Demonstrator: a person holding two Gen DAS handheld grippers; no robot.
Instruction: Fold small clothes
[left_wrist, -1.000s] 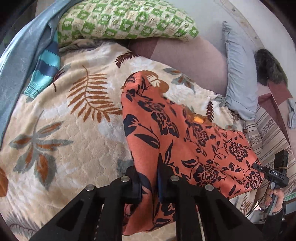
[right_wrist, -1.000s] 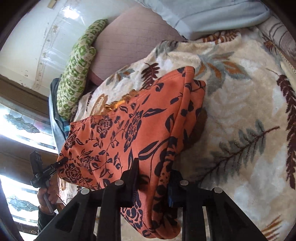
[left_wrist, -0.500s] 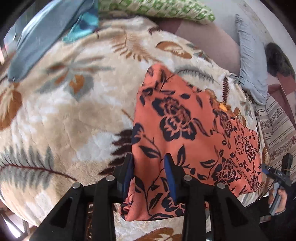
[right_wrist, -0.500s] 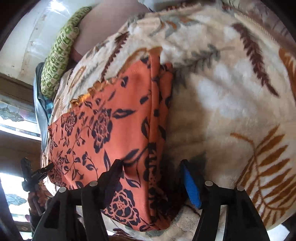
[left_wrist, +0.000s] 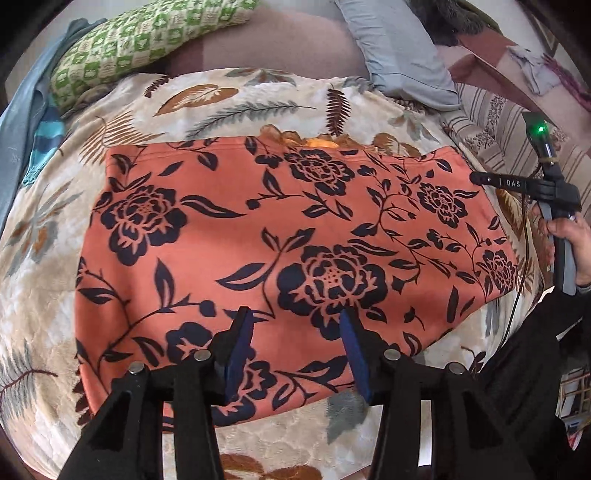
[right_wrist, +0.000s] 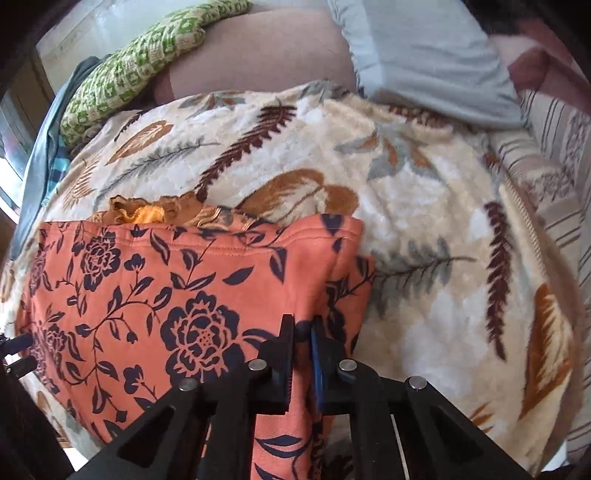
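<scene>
An orange garment with dark blue flowers (left_wrist: 295, 229) lies spread flat on a leaf-patterned blanket (left_wrist: 258, 103). A yellow-orange frill (right_wrist: 147, 212) peeks out at its far edge. My left gripper (left_wrist: 295, 332) hovers over the garment's near edge. Its jaws are opening, with cloth lying under the gap and the blue pads (left_wrist: 352, 350) not pressing it. My right gripper (right_wrist: 302, 332) is shut on the garment's right edge (right_wrist: 343, 258), with cloth pinched between its fingers. In the left wrist view the right gripper (left_wrist: 517, 182) shows at the garment's far right corner, held by a hand (left_wrist: 570, 240).
At the back lie a green checked pillow (left_wrist: 147, 40), a mauve cushion (left_wrist: 280, 48) and a pale blue pillow (left_wrist: 399, 51). Blue cloth (left_wrist: 22, 122) hangs at the left. A striped sheet (right_wrist: 554, 177) runs along the right. The bed's front edge is just below the grippers.
My left gripper let go of the garment, opened and swung across its near edge. My right gripper opened wide, then shut on the right edge. The garment now lies flat.
</scene>
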